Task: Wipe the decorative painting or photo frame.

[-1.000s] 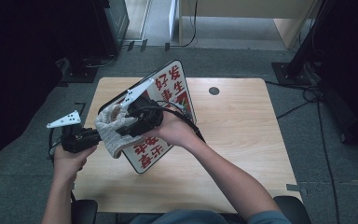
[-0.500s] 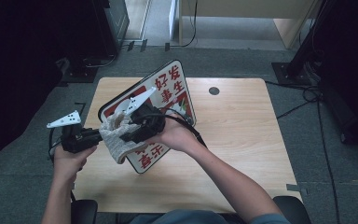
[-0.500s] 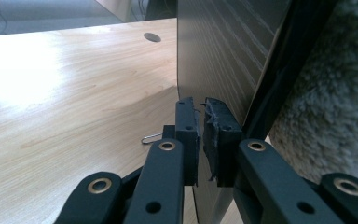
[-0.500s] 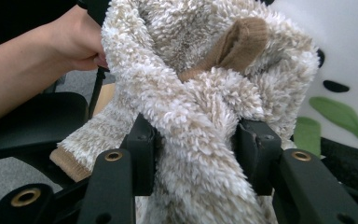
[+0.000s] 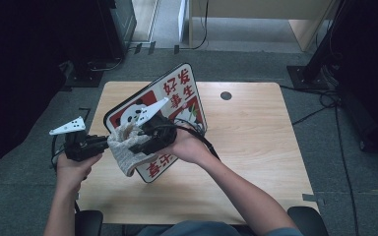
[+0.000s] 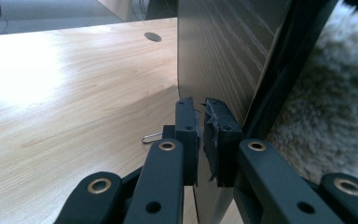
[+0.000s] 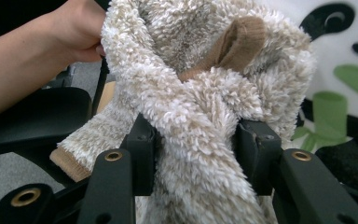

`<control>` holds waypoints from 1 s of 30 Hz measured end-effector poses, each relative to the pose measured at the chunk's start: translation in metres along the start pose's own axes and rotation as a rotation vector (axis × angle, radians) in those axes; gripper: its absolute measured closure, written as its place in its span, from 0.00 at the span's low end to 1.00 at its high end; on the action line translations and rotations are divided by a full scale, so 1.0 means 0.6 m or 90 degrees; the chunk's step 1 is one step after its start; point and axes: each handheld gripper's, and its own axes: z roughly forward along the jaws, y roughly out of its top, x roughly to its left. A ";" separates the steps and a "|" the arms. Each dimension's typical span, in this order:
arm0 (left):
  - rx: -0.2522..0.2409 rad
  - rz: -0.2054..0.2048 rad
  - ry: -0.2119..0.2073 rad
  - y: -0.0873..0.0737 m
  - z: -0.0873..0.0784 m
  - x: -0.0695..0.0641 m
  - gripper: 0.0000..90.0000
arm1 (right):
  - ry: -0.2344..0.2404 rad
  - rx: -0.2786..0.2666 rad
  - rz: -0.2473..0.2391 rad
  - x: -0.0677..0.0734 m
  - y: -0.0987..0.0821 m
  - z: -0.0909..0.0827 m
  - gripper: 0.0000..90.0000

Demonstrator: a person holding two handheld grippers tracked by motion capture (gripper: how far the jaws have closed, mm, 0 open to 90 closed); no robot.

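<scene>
A framed sign [image 5: 179,91] with a panda and red characters stands tilted on the wooden table [image 5: 256,147]. My left gripper [image 5: 103,143] is at the sign's left edge. In the left gripper view its jaws are closed on that thin edge [image 6: 200,140], and the grey back of the sign [image 6: 223,46] rises beyond them. My right gripper [image 5: 134,146] is shut on a fluffy beige cloth [image 5: 124,150] and presses it against the sign's front. In the right gripper view the cloth [image 7: 191,116] bulges between the fingers, in front of the panda picture [image 7: 340,56].
A paper clip [image 6: 151,137] lies on the table near the sign's foot. A round cable hole [image 5: 226,95] sits at the table's far right. Cables [image 5: 325,98] and dark furniture lie on the floor around the table.
My right gripper and the cloth have slid a little down the sign's face, toward the person. The left gripper still holds the sign's edge in the same place.
</scene>
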 end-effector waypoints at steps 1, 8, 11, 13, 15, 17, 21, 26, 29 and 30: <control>0.000 0.000 0.000 0.000 0.000 0.000 0.94 | 0.003 -0.002 -0.001 -0.001 -0.003 0.001 0.62; -0.001 0.000 -0.002 0.000 0.001 0.000 0.94 | 0.009 0.003 0.001 -0.001 -0.018 0.006 0.62; 0.000 0.001 -0.002 0.000 0.000 0.000 0.94 | 0.008 0.002 0.002 -0.001 -0.025 0.009 0.62; 0.001 0.001 -0.002 0.000 0.000 0.000 0.94 | 0.009 0.003 0.003 0.000 -0.029 0.011 0.62; 0.001 0.001 -0.001 0.000 0.000 0.000 0.94 | 0.011 0.004 0.006 0.000 -0.033 0.013 0.62; 0.000 0.001 -0.001 0.000 0.000 0.000 0.94 | 0.011 0.005 0.004 0.000 -0.036 0.015 0.62; 0.000 0.000 -0.001 0.000 0.000 -0.001 0.94 | 0.013 0.006 0.006 0.000 -0.044 0.018 0.62; 0.000 0.000 -0.002 -0.001 0.000 0.000 0.94 | 0.016 0.007 0.007 0.000 -0.056 0.025 0.62; -0.002 -0.001 -0.002 -0.001 0.000 0.000 0.94 | 0.017 0.013 0.011 0.001 -0.062 0.028 0.62; -0.002 0.000 -0.002 -0.001 0.000 0.000 0.94 | 0.018 0.013 0.012 0.001 -0.064 0.028 0.62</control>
